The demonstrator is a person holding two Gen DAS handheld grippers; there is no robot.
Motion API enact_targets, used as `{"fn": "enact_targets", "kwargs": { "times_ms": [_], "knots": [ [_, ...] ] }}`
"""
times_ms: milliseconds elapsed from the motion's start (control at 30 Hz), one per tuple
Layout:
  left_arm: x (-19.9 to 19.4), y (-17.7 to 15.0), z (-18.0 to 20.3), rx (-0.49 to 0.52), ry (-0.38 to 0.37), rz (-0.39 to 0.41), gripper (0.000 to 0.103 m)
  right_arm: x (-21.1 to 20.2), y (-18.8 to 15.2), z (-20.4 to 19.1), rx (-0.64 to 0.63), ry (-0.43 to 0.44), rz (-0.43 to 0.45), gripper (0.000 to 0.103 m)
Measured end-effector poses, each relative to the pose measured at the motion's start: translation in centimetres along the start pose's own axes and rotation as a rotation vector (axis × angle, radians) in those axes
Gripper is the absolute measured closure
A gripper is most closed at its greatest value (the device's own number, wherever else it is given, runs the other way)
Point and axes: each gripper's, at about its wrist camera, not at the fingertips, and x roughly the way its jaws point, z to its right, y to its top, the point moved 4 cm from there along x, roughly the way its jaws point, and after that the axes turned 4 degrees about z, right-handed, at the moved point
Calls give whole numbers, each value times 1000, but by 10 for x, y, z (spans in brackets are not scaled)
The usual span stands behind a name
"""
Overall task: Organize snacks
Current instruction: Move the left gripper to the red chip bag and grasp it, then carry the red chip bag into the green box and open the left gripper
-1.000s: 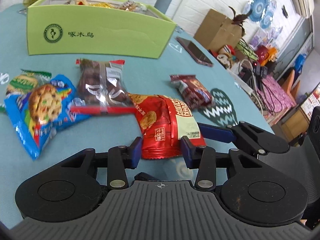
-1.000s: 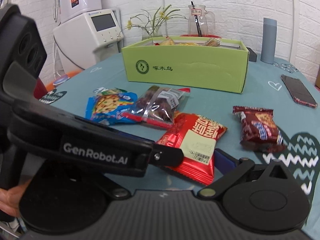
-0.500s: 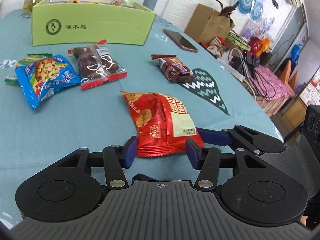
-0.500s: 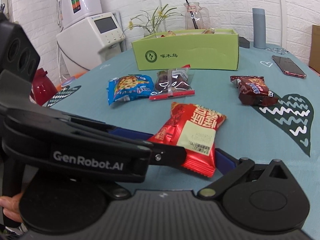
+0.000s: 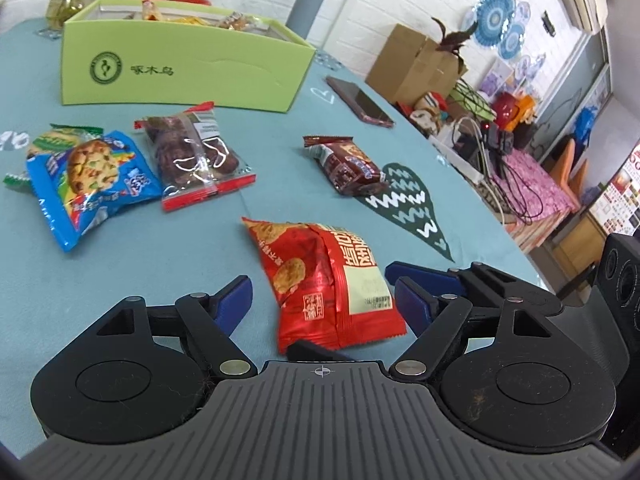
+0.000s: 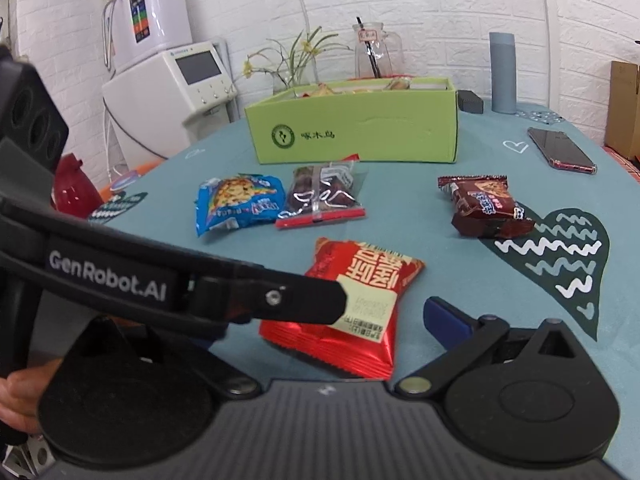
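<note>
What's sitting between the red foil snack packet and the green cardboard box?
The clear packet of dark dates with a red edge lies between the red foil snack packet and the green cardboard box, clearest from the right wrist.

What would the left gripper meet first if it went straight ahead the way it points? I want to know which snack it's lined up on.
Probably the red snack bag: it lies between the open fingers of the left gripper, nearer than any other snack.
</note>
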Motion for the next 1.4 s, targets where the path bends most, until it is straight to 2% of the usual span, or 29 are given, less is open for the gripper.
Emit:
{"fn": "enact_targets", "kwargs": {
  "times_ms": [67,100,133,167,200,267,300,433,567,700,833,900,967,1033,1100,1200,1267,1333,1400],
  "knots": [
    [9,0,-1,-2,-1,-19,45,6,-3,3,4,6,-6,1],
    [14,-1,-3,-5,-5,-36,53,9,-4,4,7,6,-8,2],
    [15,-1,-3,7,-6,-25,65,10,-4,5,3,6,-2,8],
    [17,-1,-2,16,-16,-33,70,9,-4,3,-9,6,5,24],
    [15,0,-2,14,-17,-24,77,8,-1,2,-11,12,9,33],
    [9,8,1,21,0,11,91,5,8,4,2,26,18,43],
    [5,14,2,30,6,25,97,4,13,5,12,39,24,43],
    [5,52,1,29,-17,63,97,11,46,7,-36,37,74,37],
    [23,77,-8,38,18,51,95,36,65,16,-44,41,60,37],
    [40,61,-20,9,22,-21,97,51,46,21,-9,55,-8,36],
    [40,56,-10,54,38,-2,96,49,38,23,25,62,1,31],
    [43,55,-8,58,29,-19,95,53,34,26,29,59,-14,28],
    [42,53,-11,30,36,-28,86,53,30,25,22,62,-15,23],
    [34,50,-13,35,61,1,71,48,28,26,22,54,-8,10],
    [31,47,-13,44,78,7,65,44,27,27,39,61,9,9],
    [38,46,-11,37,57,-17,65,45,27,27,42,61,-1,9],
    [44,45,-10,49,73,-26,65,47,25,26,27,59,-13,9],
    [50,43,-15,25,72,-50,61,47,24,24,14,47,-19,9],
    [51,42,-19,-11,50,-48,62,48,24,23,12,43,-19,9]
  ]
}}
